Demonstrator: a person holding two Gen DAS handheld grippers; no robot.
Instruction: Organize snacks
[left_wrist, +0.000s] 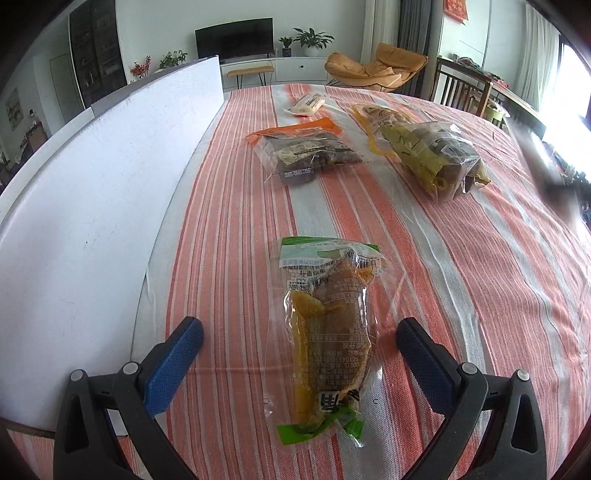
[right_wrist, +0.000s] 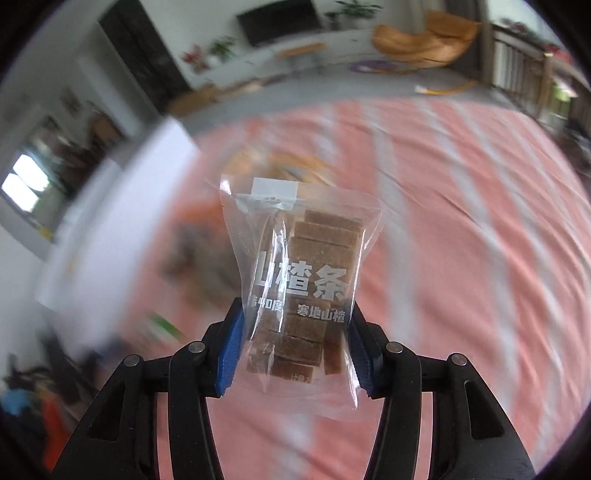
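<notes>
Above striped cloth, right gripper (right_wrist: 295, 332) clamped on hawthorn packet (right_wrist: 301, 280)

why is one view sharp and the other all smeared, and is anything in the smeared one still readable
Left wrist view: sharp, striped orange tablecloth crisp, only fisheye bending. Right wrist view: background streaked by motion blur, yet the clear packet of brown bars in the right tongs stays sharp, its white print readable.

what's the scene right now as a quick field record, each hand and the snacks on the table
left gripper: open, fingers either side of green-edged snack pack, not pressing
right gripper: shut on clear pack of brown bars, lifted off the cloth
on table: orange-topped bag, yellow-edged bag, small pale pack
surface: striped tablecloth
left side: white board
</notes>
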